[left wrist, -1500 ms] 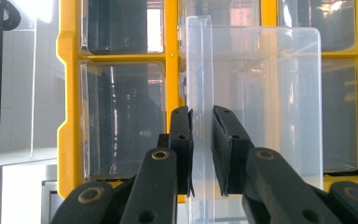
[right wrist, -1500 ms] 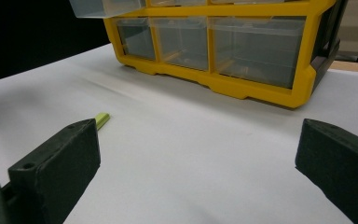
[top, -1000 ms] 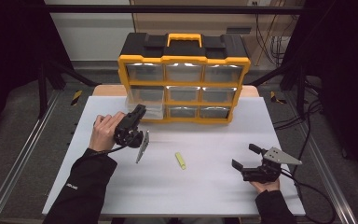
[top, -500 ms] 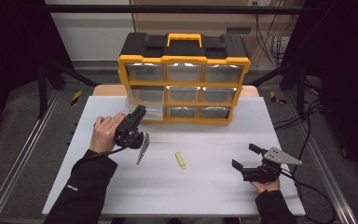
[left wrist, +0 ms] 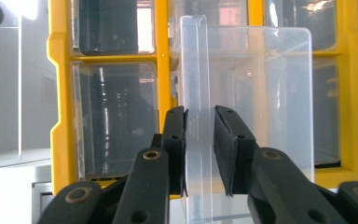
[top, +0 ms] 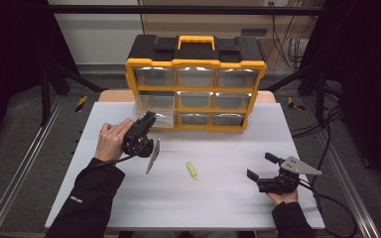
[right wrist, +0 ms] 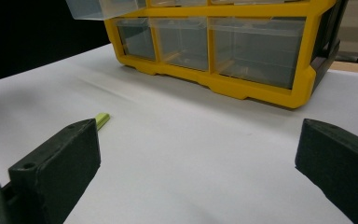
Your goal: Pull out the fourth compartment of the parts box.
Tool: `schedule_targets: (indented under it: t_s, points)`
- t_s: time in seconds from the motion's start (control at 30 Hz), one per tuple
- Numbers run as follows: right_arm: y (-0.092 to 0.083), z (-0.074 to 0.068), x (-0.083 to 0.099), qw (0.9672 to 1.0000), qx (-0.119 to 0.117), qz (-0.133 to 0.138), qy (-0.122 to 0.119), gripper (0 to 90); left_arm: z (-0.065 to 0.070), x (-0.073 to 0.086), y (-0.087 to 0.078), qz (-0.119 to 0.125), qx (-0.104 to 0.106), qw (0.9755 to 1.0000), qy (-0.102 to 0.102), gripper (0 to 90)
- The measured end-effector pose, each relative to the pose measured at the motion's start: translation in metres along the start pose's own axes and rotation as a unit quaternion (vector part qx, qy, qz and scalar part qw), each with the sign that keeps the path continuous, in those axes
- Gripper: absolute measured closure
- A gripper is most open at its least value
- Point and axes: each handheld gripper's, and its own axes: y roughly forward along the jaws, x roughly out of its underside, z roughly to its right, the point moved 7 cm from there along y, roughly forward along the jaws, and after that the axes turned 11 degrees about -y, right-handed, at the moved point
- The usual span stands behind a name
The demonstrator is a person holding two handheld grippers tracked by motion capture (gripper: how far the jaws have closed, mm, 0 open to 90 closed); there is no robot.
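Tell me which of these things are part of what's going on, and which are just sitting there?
In use:
left gripper, jaws just eased open around the drawer's front lip
clear drawer, pulled out of the yellow organizer
small yellow-green piece, probably next

Idle:
right gripper, open, resting on the table

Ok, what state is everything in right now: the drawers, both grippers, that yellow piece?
Clear drawer: pulled partway out of the organizer's left column, its front lip between the left jaws.
Other drawers: pushed in.
Organizer: upright, handle on top.
Left gripper: jaws either side of the drawer lip, just been opening, small gap showing.
Right gripper: open, holding nothing, resting low over the table.
Yellow piece: lying flat on the table, untouched.
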Motion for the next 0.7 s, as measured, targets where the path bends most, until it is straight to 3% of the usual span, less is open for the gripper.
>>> schedule_targets:
  t_s: [0.1, 0.27, 0.37, 0.5, 0.6, 0.7]
  points:
    - [0.0, 0.0, 0.0, 1.0, 0.0, 0.002, -0.001, 0.5, -0.002, -0.001, 0.0, 0.0, 0.009, 0.9999, -0.005, 67.4]
    - [0.0, 0.0, -0.001, 1.0, 0.0, 0.002, 0.0, 0.5, -0.008, -0.004, -0.005, 0.005, 0.024, 0.9988, -0.044, 62.2]
    - [0.0, 0.0, -0.001, 1.0, 0.0, 0.002, 0.001, 0.5, -0.01, -0.003, -0.007, 0.0, 0.034, 0.9964, -0.078, 61.2]
    - [-0.001, 0.0, -0.001, 1.0, 0.0, 0.003, 0.001, 0.5, -0.014, -0.001, -0.009, -0.001, 0.046, 0.9897, -0.136, 56.7]
    - [0.0, 0.0, -0.001, 1.0, -0.001, 0.002, -0.001, 0.6, -0.014, -0.001, -0.011, 0.005, 0.059, 0.9827, -0.175, 53.4]
    - [0.0, -0.001, -0.001, 1.0, -0.004, 0.002, -0.003, 1.2, -0.015, -0.001, -0.012, 0.003, 0.071, 0.9738, -0.216, 50.0]
